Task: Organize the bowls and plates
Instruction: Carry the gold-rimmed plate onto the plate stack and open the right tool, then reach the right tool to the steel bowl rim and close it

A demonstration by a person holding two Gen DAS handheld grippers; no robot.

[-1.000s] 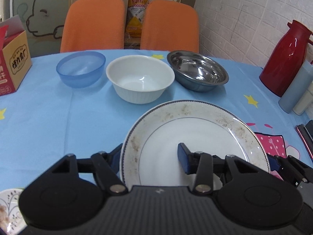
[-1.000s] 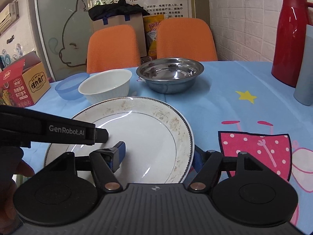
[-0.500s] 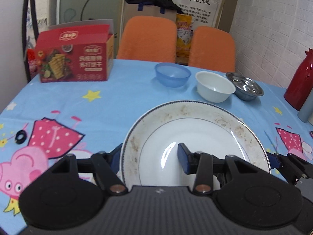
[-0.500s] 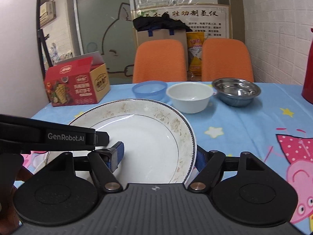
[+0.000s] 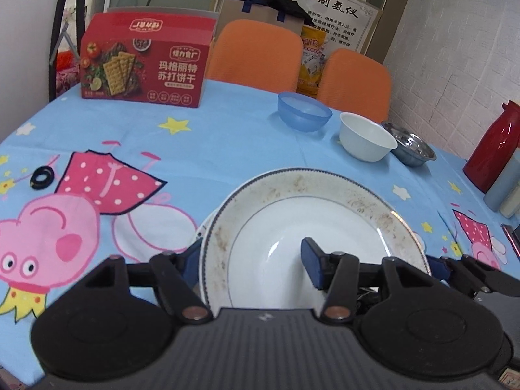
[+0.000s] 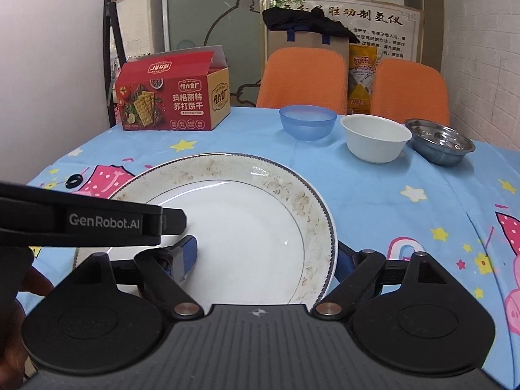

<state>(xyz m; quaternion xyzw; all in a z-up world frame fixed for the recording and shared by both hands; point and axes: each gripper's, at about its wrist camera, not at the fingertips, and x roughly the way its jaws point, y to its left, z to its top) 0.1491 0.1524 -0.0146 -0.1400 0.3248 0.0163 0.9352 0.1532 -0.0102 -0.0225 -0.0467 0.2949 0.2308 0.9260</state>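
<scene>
A large white plate [image 5: 312,214] with a stained rim is held between both grippers above the blue tablecloth. My left gripper [image 5: 253,260] is shut on its left rim, one finger under, one inside. My right gripper [image 6: 266,256] is shut on the right rim of the same plate [image 6: 247,214]. A second plate's edge [image 5: 203,227] peeks out just under the held one. A blue bowl [image 5: 304,111], a white bowl [image 5: 367,136] and a steel bowl [image 5: 409,148] stand in a row at the far side, also in the right wrist view [image 6: 307,122], [image 6: 377,138], [image 6: 440,141].
A red cracker box [image 5: 146,65] stands far left. A red thermos [image 5: 494,146] and a grey cup [image 5: 502,183] stand at the right. A small black ring [image 5: 42,178] lies at the left. Two orange chairs [image 5: 256,53] stand behind the table.
Both grippers have carried the plate leftward and back from the bowls, which now look smaller and farther to the right. The cracker box has come into full view.
</scene>
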